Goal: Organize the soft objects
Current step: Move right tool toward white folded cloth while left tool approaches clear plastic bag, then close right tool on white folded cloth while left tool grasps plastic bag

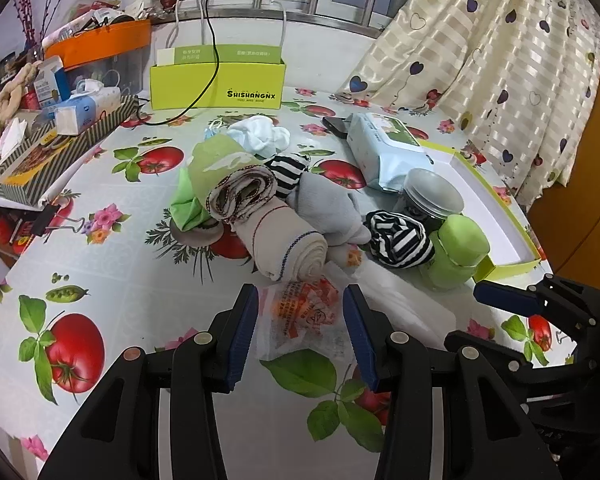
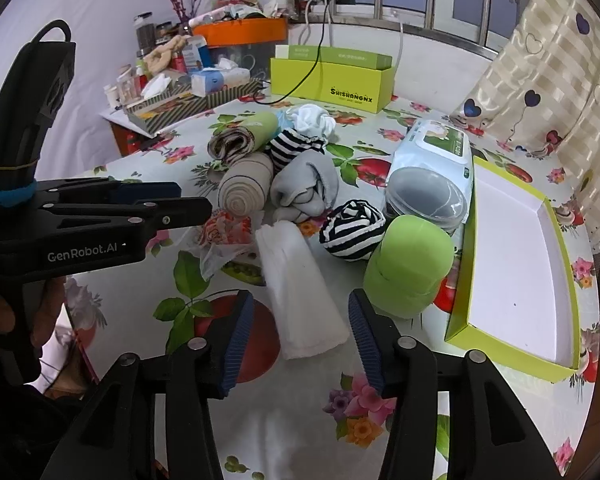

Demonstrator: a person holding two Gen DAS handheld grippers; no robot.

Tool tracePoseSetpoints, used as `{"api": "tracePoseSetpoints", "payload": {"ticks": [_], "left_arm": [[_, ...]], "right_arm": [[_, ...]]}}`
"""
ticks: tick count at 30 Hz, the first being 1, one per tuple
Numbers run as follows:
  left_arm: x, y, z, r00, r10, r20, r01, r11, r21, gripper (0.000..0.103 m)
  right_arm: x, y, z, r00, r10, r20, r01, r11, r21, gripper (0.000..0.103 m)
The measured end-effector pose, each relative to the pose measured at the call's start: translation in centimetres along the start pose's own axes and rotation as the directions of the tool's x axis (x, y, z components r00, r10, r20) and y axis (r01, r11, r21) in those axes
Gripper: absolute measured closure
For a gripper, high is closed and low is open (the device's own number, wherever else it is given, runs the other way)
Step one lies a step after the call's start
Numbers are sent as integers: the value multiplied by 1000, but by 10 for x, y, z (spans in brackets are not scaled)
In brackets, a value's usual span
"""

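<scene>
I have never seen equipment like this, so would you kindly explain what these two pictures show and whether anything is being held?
There is no robot: a person holds a two-finger gripper in each hand, and each carries a wide-angle camera looking along its fingers. One picture is from the left gripper, the other from the right gripper. Both are open and hold nothing. A small printed bag lies between the left one's fingers, a white folded cloth between the right one's. On the table lie rolled socks, such as a beige roll and a striped ball, plus a green bottle, a wipes pack and an open tray with nothing in it.
</scene>
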State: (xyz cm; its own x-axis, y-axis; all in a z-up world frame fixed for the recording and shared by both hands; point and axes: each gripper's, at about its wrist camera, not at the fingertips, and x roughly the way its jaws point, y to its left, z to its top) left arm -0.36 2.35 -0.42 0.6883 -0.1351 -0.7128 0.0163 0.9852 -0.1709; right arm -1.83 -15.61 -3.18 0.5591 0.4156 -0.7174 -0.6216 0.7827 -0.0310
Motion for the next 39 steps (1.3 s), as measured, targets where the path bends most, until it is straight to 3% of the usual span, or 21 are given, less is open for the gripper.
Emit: {"api": "tracePoseSetpoints", "payload": {"ticks": [17, 29, 37, 39], "left_arm": [[4, 7, 3, 1000, -13, -6, 13, 1000, -19, 58], [1, 16, 7, 998, -60, 14, 60, 997, -41, 58], [11, 13, 3, 995, -100, -26, 99, 995, -11, 58], [14, 13, 1, 994, -103, -39, 103, 995, 0, 57]], "right_arm": [[17, -1, 5, 999, 21, -36, -22, 1000, -16, 53], [30, -4, 10, 998, 14, -60, -15, 1000, -18, 53], [44, -3, 8, 995, 4, -99, -6, 1000, -22, 54], [45, -3, 6, 994, 1, -105, -4, 1000, -24, 58]]}}
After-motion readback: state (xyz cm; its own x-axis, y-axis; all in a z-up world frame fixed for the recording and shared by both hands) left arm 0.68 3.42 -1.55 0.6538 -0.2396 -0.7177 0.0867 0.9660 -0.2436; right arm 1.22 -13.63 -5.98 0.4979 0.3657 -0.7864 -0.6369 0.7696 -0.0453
